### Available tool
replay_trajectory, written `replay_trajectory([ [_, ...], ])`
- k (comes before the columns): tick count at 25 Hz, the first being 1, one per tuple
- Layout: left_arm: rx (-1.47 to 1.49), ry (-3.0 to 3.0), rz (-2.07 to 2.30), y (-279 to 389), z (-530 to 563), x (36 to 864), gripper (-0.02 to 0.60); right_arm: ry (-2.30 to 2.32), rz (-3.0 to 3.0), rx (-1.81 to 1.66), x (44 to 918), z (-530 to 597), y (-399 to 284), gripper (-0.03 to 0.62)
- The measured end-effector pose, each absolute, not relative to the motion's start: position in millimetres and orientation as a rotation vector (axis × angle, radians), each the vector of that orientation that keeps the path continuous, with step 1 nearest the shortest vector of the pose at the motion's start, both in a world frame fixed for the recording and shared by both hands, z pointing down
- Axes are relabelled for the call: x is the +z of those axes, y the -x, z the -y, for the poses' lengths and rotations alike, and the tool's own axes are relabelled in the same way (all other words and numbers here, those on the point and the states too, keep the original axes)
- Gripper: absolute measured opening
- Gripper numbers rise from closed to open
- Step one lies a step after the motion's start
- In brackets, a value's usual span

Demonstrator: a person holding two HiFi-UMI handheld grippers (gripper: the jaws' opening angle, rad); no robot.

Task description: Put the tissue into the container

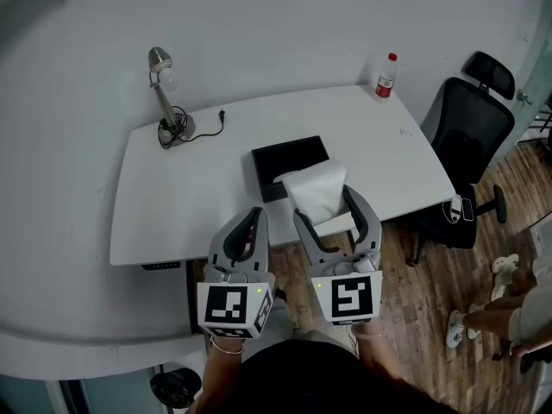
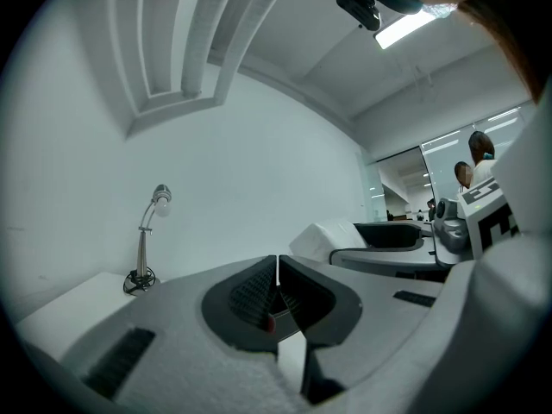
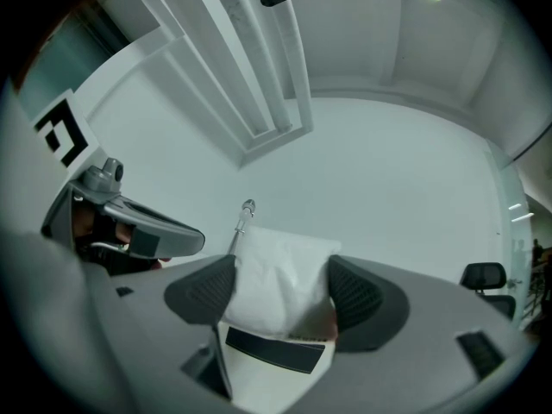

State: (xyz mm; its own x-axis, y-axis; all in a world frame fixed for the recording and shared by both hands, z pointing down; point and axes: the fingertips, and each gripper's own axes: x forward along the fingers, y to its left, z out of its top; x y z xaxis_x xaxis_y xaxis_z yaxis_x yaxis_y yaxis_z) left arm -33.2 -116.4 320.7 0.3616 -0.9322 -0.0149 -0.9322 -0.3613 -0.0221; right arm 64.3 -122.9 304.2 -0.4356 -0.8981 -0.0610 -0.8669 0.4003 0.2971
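A white tissue pack is held a little above the front part of the white desk, with my right gripper shut on its two sides. In the right gripper view the tissue pack fills the gap between the dark pads of the right gripper. The black rectangular container lies open on the desk just beyond the tissue pack. My left gripper hovers to the left of the right one, shut and empty. The left gripper view shows its jaws pressed together.
A silver desk lamp with a coiled cord stands at the desk's back left. A red-capped bottle stands at the back right corner. A black office chair is beside the desk's right end, and a person's feet are on the wooden floor.
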Motion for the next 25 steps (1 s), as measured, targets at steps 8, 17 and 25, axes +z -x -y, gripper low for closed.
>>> replay_trajectory([
  [8,0.011,2.594,-1.755,46,150,324,0.029,-1.594,2.513,-0.424,308,157,-53,0.356],
  [17,0.031,2.632,-1.711,52,182,323,0.029,-1.601,2.479,-0.382,314,188,-43,0.354],
  [25,0.036,2.668,-1.696,67,210,330,0.029,-1.606,2.449,-0.322,330,218,-32,0.354],
])
